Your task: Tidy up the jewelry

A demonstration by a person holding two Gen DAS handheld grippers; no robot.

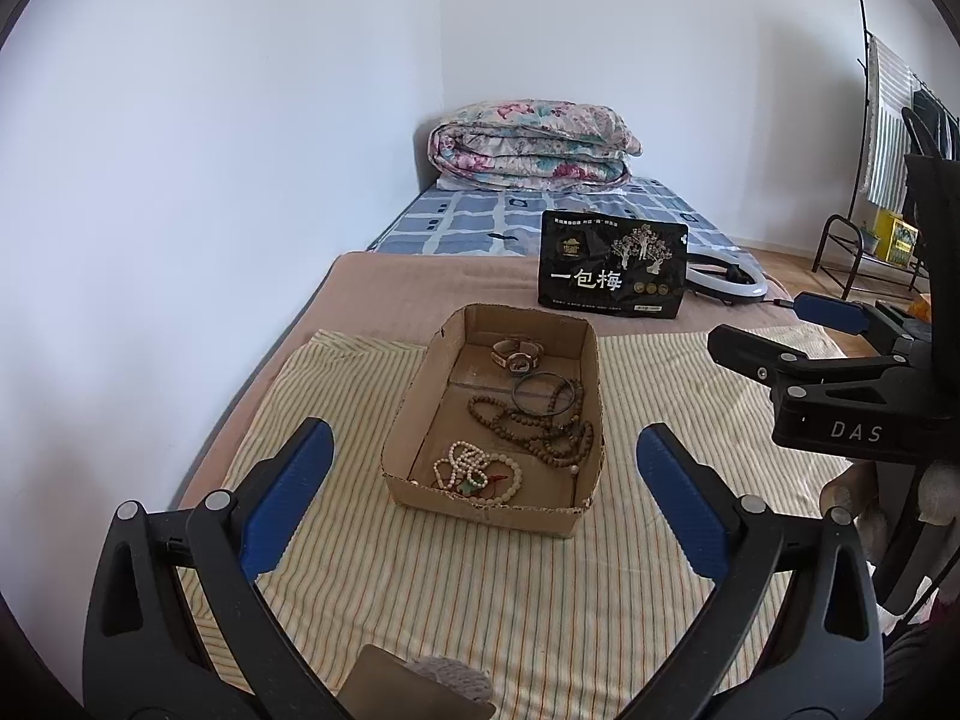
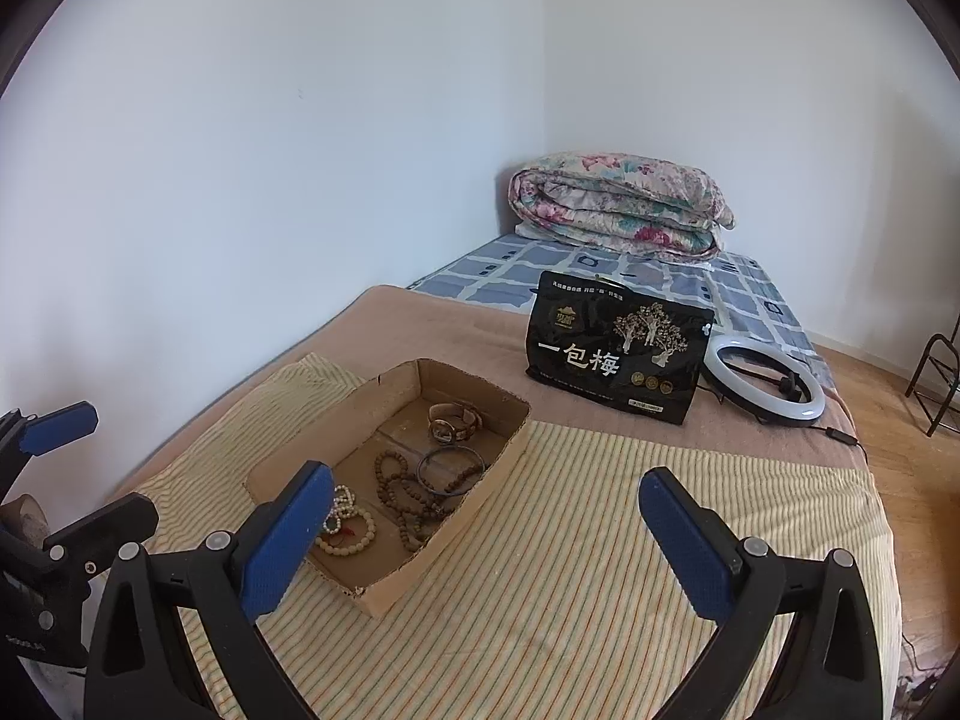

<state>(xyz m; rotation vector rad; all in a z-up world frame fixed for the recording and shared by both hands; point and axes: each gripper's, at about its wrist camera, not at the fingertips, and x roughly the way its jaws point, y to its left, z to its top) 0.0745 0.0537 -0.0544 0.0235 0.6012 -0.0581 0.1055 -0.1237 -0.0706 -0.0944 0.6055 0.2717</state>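
Left wrist view shows the left gripper [image 1: 483,480] with its blue-padded jaws spread wide and empty, the cardboard box [image 1: 420,414] on the striped cloth [image 1: 540,600] beyond them. Inside lie a white bead bracelet [image 1: 477,471], brown bead strands [image 1: 540,426], a dark bangle [image 1: 543,391] and a watch [image 1: 516,354]. Right wrist view shows the right gripper [image 2: 486,516] likewise apart and empty, just right of the box.

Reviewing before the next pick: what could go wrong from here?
1. The brown bead strand lies tangled with the dark bangle; lifting one may drag the other.
2. The cardboard box is light and shallow; a snagged strand could tip it.
3. The white bead bracelets lie against the near wall, awkward for wide fingers.
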